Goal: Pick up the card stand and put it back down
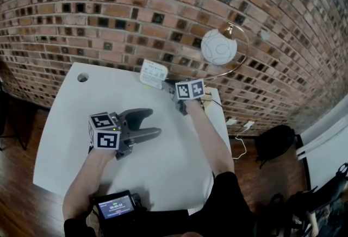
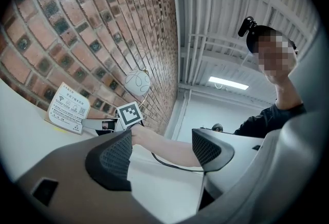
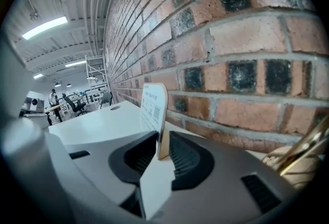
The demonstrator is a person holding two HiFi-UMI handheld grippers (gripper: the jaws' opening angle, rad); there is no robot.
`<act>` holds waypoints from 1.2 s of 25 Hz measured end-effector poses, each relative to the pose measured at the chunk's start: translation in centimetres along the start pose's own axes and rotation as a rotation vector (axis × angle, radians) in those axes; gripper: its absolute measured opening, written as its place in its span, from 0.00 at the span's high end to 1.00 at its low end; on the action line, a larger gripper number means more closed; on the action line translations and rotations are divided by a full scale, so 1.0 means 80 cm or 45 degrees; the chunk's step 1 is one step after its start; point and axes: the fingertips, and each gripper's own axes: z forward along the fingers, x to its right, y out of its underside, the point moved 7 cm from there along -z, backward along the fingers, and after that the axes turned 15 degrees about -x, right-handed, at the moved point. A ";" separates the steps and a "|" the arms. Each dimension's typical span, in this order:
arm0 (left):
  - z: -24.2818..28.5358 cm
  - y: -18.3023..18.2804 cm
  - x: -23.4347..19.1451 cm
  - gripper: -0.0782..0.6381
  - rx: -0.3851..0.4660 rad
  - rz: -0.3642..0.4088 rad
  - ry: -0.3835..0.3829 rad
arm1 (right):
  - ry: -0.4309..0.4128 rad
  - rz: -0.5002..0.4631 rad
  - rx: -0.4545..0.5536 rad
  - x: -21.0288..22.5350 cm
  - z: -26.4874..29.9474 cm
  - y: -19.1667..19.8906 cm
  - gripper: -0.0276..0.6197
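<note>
The card stand [image 1: 153,74] is a white printed card in a small wooden base, standing upright at the far edge of the white table [image 1: 65,143] by the brick wall. It also shows in the left gripper view [image 2: 68,107]. My right gripper [image 1: 169,87] reaches it from the right. In the right gripper view the card stand [image 3: 154,107] rests on the table, its edge between the two dark pads of the right gripper [image 3: 163,142], which flank it closely without squeezing. My left gripper [image 1: 155,124] hovers over mid-table, open and empty, as the left gripper view [image 2: 162,152] confirms.
A white globe lamp [image 1: 218,47] on a brass arc stands at the table's far right corner, close behind the right gripper. A cable hole [image 1: 82,77] sits at the far left. A small screen device [image 1: 115,207] is at the near edge. The brick wall [image 1: 109,18] backs the table.
</note>
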 end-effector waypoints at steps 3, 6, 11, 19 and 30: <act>0.000 0.001 -0.001 0.39 0.003 -0.004 0.000 | 0.036 0.033 0.010 0.006 0.001 -0.003 0.79; -0.002 -0.001 0.000 0.39 0.006 -0.007 -0.003 | 0.055 0.077 0.018 0.012 0.001 -0.004 0.79; -0.003 -0.001 0.000 0.39 0.006 -0.008 -0.001 | 0.063 0.096 0.026 0.015 0.002 -0.005 0.79; 0.000 0.001 -0.001 0.39 0.001 -0.017 -0.001 | 0.040 0.110 0.034 0.014 0.002 -0.004 0.79; 0.002 0.003 0.000 0.39 -0.012 -0.015 0.008 | 0.012 0.122 0.048 0.011 -0.001 -0.001 0.79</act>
